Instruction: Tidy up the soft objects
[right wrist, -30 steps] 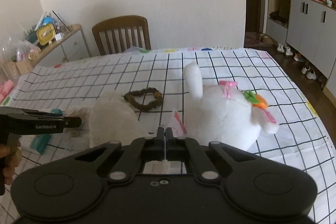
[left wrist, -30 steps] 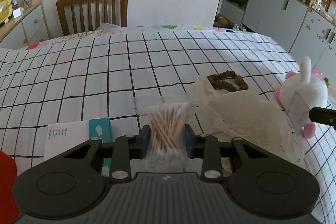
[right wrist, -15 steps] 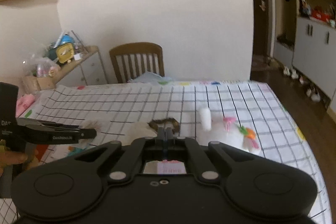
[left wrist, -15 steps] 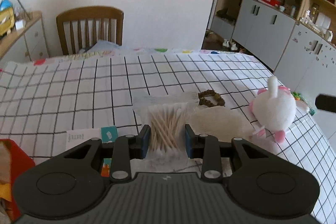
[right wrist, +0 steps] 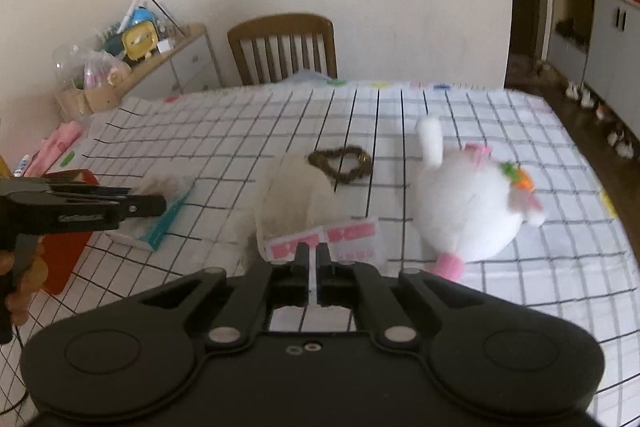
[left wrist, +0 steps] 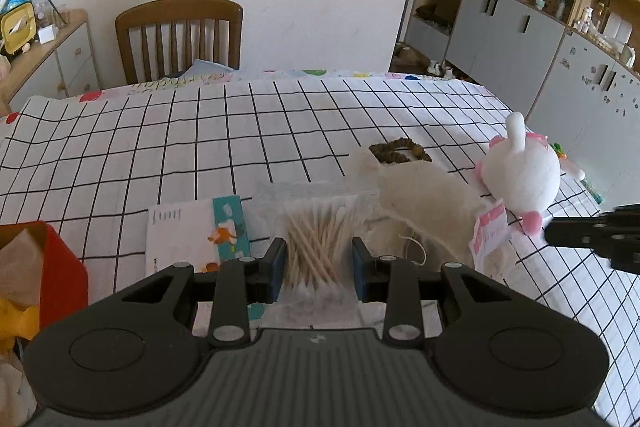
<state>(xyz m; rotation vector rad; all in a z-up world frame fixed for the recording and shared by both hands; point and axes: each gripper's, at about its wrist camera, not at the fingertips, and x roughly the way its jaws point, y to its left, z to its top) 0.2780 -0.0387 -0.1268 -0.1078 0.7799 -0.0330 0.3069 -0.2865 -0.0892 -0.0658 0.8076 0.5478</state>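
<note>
Left wrist view, from the left edge: we see a red box [left wrist: 60, 267] with crumpled paper inside, cut off by the frame, so we cannot tell how deep it is or whether it is the place for the soft things. Next to it a white and teal packet [left wrist: 196, 231] lies flat on the checked tablecloth [left wrist: 160, 147]. In the middle the left gripper [left wrist: 319, 267] is closed on a clear bag of cotton swabs [left wrist: 320, 247], with both blue pads against the sides of the bag; we judge it is held by the middle so that the sticks do not slide out. Further right lie a cream mesh pouch [left wrist: 424, 195], a brown beaded ring [left wrist: 400, 151] behind it, and a white plush rabbit [left wrist: 524, 175] near the table edge. In the right wrist view the right gripper [right wrist: 313, 259] is closed on a thin pink and white tag [right wrist: 352, 233], which stands on edge between the jaws. We think the tag belongs to the rabbit, but its string is hidden, and this picture is blurred. The print on the tag cannot be read, and the lower part of the swab bag is covered by the gripper body.
</note>
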